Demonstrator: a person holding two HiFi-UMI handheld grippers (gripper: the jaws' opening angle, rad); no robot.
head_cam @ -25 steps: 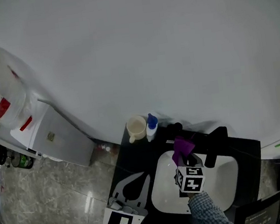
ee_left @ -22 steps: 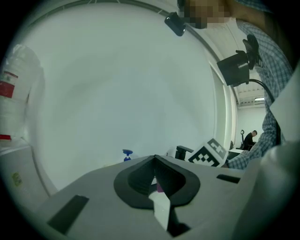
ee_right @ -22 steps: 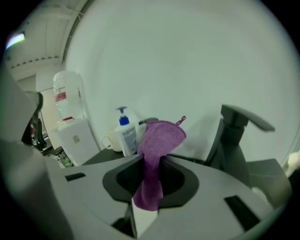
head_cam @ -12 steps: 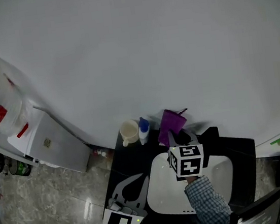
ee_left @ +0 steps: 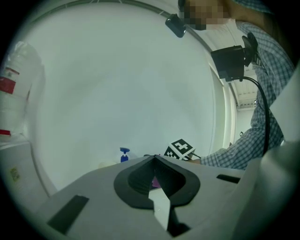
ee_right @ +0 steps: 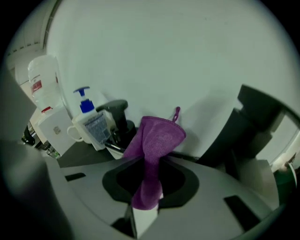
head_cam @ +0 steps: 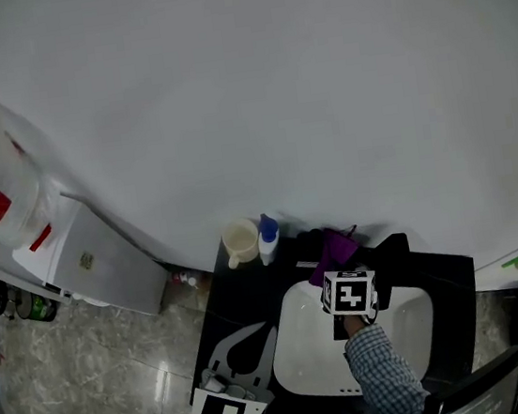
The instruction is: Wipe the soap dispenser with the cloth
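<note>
A black countertop [head_cam: 231, 295] has a white sink basin [head_cam: 302, 356] set into it. Along its back edge, against the wall, stand a cream mug [head_cam: 241, 241], a blue-capped pump bottle [head_cam: 269, 238] just beside the mug, and a black soap dispenser [ee_right: 119, 119] near the bottle's other side.

Behind the sink [head_cam: 303, 361] I see the cup [head_cam: 242, 240] leftmost, the bottle [head_cam: 269, 238] just beside it, then the soap dispenser [ee_right: 119, 123] and the cloth [head_cam: 338, 250].
</note>
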